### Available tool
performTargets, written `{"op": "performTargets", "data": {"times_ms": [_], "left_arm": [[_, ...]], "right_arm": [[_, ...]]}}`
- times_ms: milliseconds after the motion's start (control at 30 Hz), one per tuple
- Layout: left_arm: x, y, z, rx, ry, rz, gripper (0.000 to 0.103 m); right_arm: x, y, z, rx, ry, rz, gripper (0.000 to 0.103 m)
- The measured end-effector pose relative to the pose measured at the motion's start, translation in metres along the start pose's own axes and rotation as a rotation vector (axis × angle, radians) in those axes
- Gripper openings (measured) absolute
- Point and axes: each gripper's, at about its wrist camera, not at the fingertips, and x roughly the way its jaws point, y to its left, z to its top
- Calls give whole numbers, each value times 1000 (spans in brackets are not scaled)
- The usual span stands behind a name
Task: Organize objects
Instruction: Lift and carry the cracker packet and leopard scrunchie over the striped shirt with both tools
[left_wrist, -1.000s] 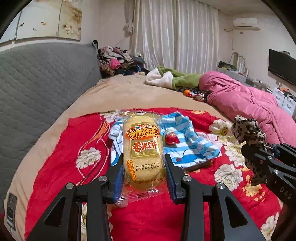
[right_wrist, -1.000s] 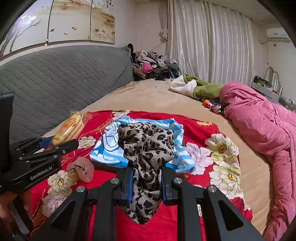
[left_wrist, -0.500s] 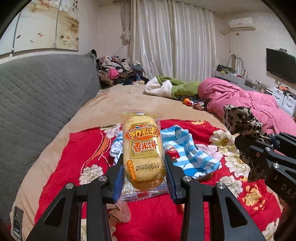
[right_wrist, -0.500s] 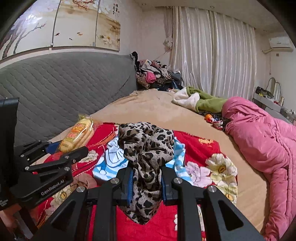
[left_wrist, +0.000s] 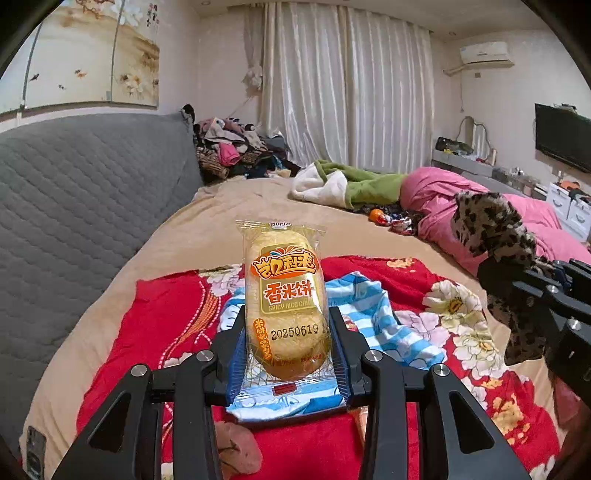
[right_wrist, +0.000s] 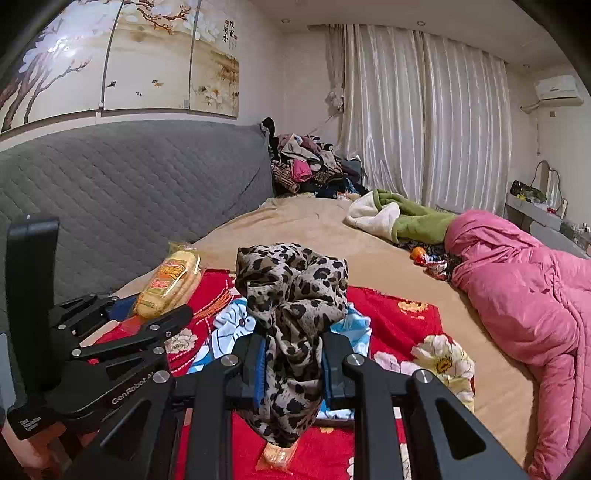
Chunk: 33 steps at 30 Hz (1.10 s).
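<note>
With the left tongs (left_wrist: 287, 345) clamped on the rice cake packet (left_wrist: 285, 295) at frame centre and the right tongs (right_wrist: 291, 363) pinching the leopard-print cloth (right_wrist: 291, 295), both above the red blanket (left_wrist: 166, 317), carry them level, apart, gently.

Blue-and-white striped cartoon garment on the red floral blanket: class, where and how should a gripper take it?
Pinch a raised fold of the blue-and-white striped cartoon garment from above, probably. It lies flat and crumpled on the red floral blanket, so no edge stands free to grip sideways.
</note>
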Motion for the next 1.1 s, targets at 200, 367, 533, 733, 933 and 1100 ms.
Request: {"op": "performTargets", "data": {"times_ms": [200,367,533,733,933,1100], "left_arm": [[11,6,8,-9,-16,10,41],[23,15,10,-32,-27,23,41],[43,22,10,-42,-22,27,41],[72,18,1,-30,-7,39,41],[107,14,-15,-19,8,72,41],[131,15,-24,-24,15,86,41]], "right_arm": [[8,-6,12,4,-27,-7,23],[16,-13,15,8,-60,-25,23],[31,-22,9,42,-67,5,23],[60,-34,0,67,-53,2,23],[86,-41,-17,114,-46,0,23],[105,-46,-26,117,-46,-19,23]]}}
